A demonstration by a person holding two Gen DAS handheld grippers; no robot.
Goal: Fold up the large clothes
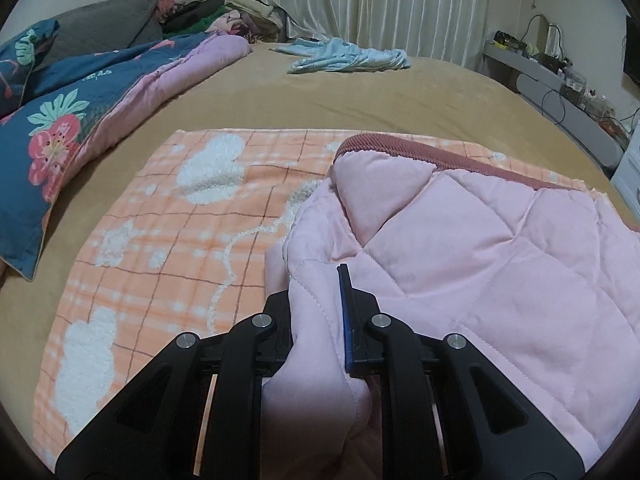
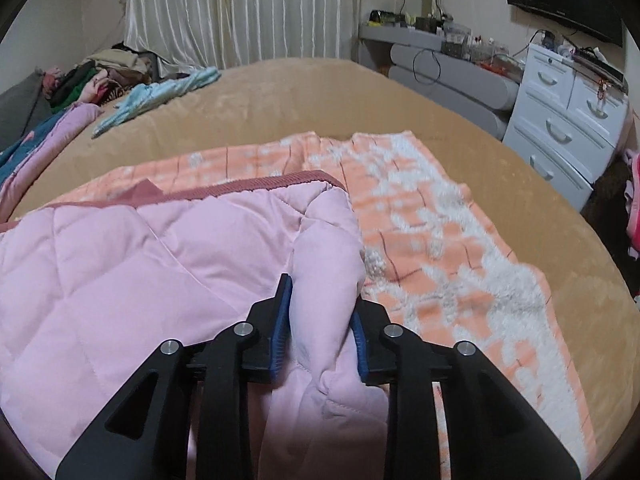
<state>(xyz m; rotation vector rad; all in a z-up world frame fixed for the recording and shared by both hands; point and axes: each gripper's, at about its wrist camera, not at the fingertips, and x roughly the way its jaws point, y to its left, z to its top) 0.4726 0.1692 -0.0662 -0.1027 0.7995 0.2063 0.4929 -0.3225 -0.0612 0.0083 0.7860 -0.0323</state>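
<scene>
- We hold the pink quilted jacket (image 1: 480, 240) by its near edge with both grippers; it lies across the orange checked blanket (image 1: 160, 240) on the tan bed (image 1: 320, 100).
- Our left gripper (image 1: 320, 312) is clamped tight on a bunched fold at the garment's left corner, with fabric filling the gap between the pads.
- Our right gripper (image 2: 320, 312) has its jaws a little apart around a thick roll of fabric at the right corner; the blue pads (image 2: 280, 328) appear to touch it, though we judge this grip looser than the left.
- The jacket's long axis runs side to side between our hands, and its dark-pink ribbed hem (image 2: 248, 192) lies at the far edge, straight ahead of both grippers.
- We judge the coming fold turns on carrying the near edge forward to that hem; both hands are equally near.
- A light-blue garment (image 1: 348, 56) and a floral duvet (image 1: 60, 120) lie well apart, so nothing blocks the way.
</scene>
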